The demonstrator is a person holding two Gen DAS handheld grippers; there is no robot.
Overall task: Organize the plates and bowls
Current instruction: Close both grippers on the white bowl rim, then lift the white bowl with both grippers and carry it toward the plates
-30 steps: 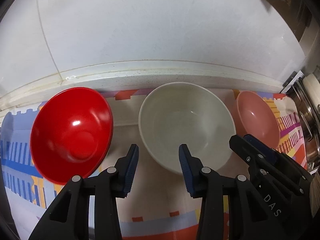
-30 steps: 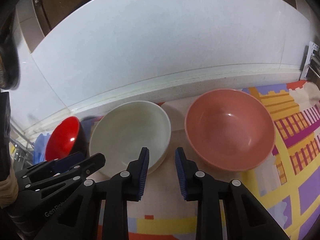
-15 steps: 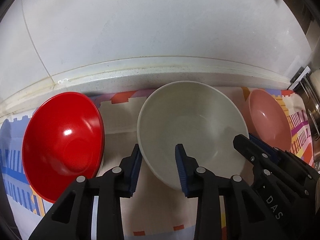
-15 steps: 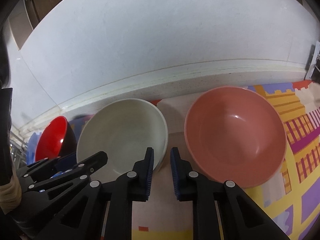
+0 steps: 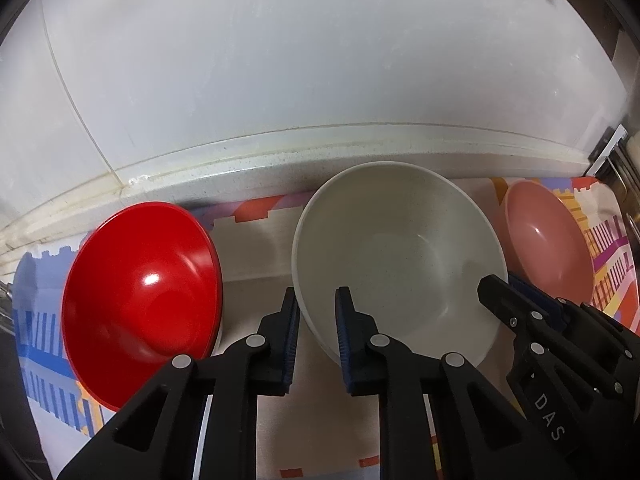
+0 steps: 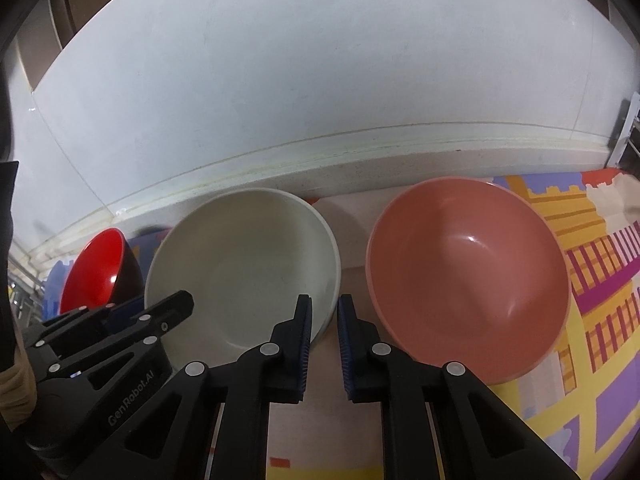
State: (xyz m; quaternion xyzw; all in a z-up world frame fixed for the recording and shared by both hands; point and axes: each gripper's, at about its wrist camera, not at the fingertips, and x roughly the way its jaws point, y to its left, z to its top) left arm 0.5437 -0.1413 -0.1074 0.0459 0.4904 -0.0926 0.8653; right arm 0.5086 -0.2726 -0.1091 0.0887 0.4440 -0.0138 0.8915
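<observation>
1. Jaws of the left gripper [image 5: 317,311] are closing at this moment, standing narrow, with the near rim of the white bowl [image 5: 396,256] sitting between them; one blue pad is outside the wall, the other inside. Cannot tell whether the pads are pressing on the rim yet.
2. Jaws of the right gripper [image 6: 324,312] are standing nearly shut, a slim gap showing between the blue pads. Nothing is lying between them; they are hanging over the strip of mat between the white bowl and the pink bowl [image 6: 468,276], just off the white bowl's right rim.
3. Three bowls are sitting in a row on the patterned mat [image 6: 592,320] on the bench, close to the back ledge [image 5: 280,156]: red bowl [image 5: 140,304] at the left, white in the middle, pink at the right. All are sitting mouth-up and empty.
4. Red bowl and white bowl are standing apart with mat showing between; white and pink likewise.
5. Each gripper is showing in the other's view, both angling down towards the white bowl from either side.
6. White wall [image 6: 320,80] is rising behind the ledge.
</observation>
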